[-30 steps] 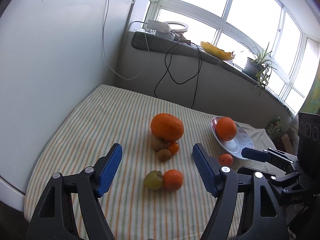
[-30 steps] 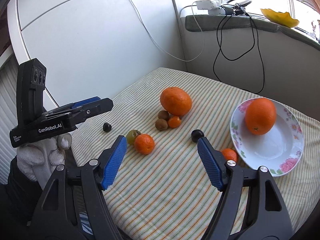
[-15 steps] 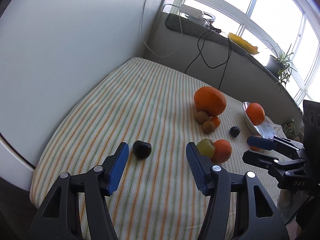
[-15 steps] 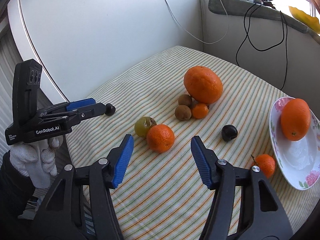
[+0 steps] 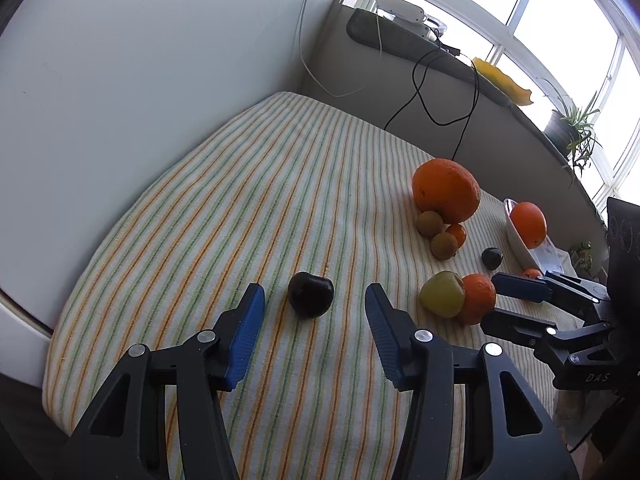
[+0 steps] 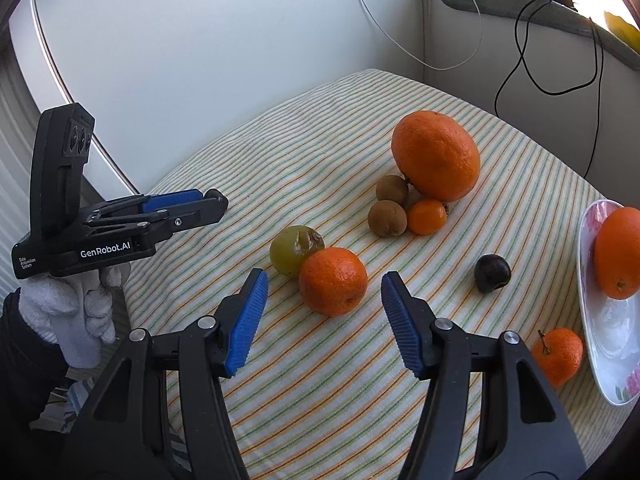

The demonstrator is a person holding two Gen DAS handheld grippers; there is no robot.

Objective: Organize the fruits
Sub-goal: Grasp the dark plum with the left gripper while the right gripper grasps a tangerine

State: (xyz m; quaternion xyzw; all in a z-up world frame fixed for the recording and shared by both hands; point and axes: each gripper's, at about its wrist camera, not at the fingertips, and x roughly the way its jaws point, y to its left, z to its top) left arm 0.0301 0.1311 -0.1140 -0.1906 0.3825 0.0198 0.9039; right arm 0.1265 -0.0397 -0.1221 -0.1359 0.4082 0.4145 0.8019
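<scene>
- Left wrist view: the left hand-held gripper (image 5: 315,312), ribbed blue pads spread wide, frames a glossy dark plum (image 5: 311,294) at lower centre on the striped cloth worktop (image 5: 240,200).
- Right wrist view: the right hand-held gripper (image 6: 324,304) gapes, empty, before a dimpled round tangerine (image 6: 333,281) at centre, touching a smooth green fruit (image 6: 295,250).

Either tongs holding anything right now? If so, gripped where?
Nothing held. Left tongs are open around the dark plum, not touching. Right tongs are open in front of the mandarin.
</scene>
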